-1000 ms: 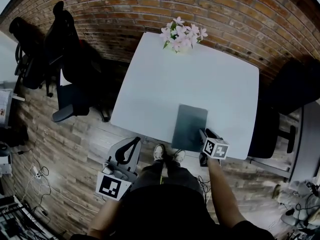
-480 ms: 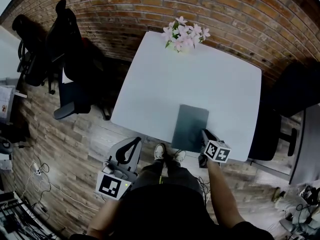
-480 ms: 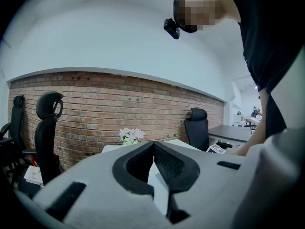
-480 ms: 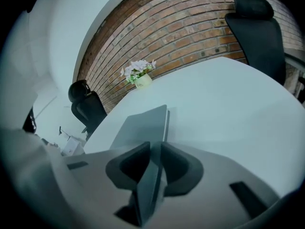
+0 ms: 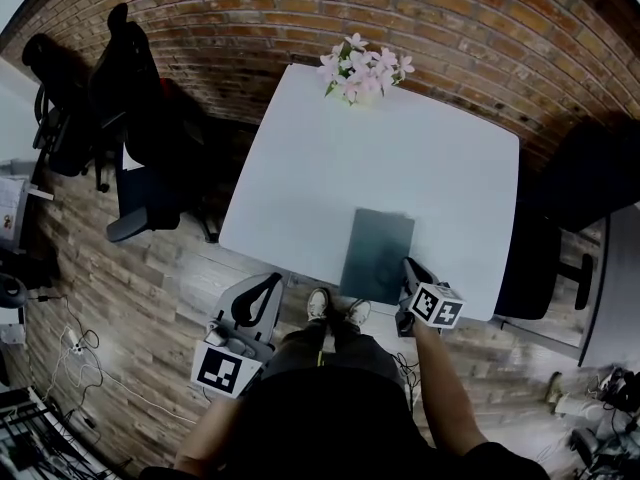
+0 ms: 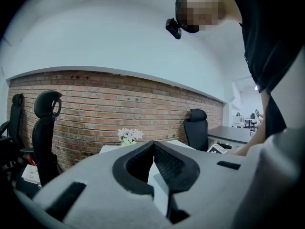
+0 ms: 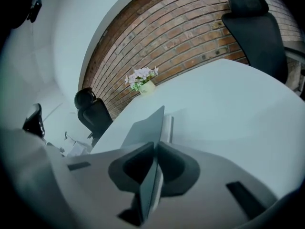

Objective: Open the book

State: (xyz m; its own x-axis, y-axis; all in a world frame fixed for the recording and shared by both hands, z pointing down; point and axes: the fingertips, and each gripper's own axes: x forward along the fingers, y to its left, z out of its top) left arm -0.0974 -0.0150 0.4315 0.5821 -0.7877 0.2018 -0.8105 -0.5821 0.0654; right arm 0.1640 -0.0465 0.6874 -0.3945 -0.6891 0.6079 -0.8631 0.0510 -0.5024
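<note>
A dark grey-green book (image 5: 377, 253) lies on the white table (image 5: 380, 158) near its front edge. My right gripper (image 5: 408, 265) is at the book's near right corner. In the right gripper view its jaws (image 7: 155, 149) are closing on the thin front cover (image 7: 143, 128), which stands between the pads and is raised a little off the pages (image 7: 167, 128). My left gripper (image 5: 268, 286) hangs below the table's front left edge, off the table. Its jaws (image 6: 153, 144) are shut with nothing in them.
A vase of pink and white flowers (image 5: 360, 73) stands at the table's far edge against the brick wall. Black office chairs stand at the left (image 5: 130, 88) and the right (image 5: 590, 178). The person's shoes (image 5: 335, 308) show under the table's front edge.
The right gripper has stayed at the book's near right corner and tipped slightly. The book's right side now looks a little raised. The left gripper has not moved.
</note>
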